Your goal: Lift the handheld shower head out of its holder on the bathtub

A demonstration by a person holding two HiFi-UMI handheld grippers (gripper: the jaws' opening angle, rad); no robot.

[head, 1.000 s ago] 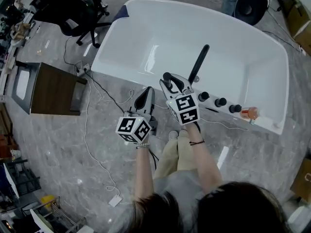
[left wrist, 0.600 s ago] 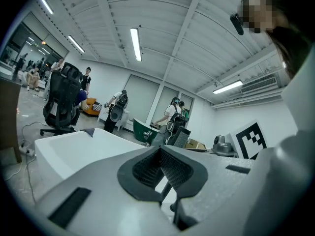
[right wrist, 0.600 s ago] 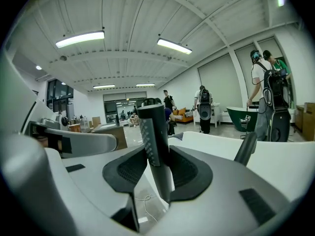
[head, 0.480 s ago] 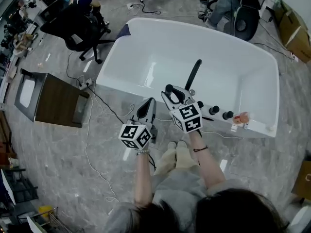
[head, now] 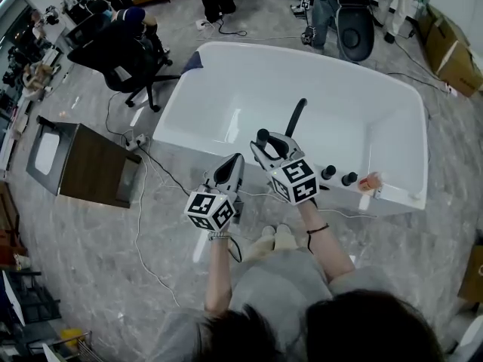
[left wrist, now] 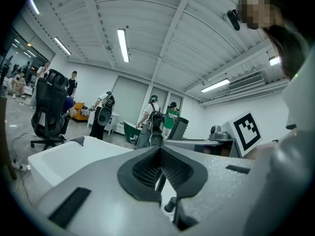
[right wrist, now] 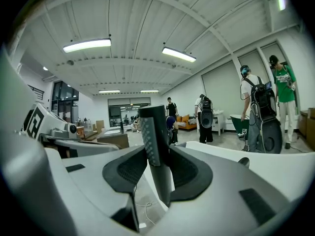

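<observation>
My right tool [head: 270,143] is clamped on the shower head [head: 294,118], with the pads pressing the dark handle from both sides. What matters for the coming move is the long axis. The shower head runs straight on past my tool's tips, forward and a little upward, out over the bathtub [head: 226,89] basin. The near end sits down between the jaws.

The holder must be under and just behind this tool, on the rim beside the knobs [head: 327,172] to its right, but I cannot see it from here. I judge the head is clear of it or nearly so — any further lift should follow the handle's own line.

My left tool [head: 226,170] is just to the left and lower, jaws together on nothing — so the right does the work.
</observation>
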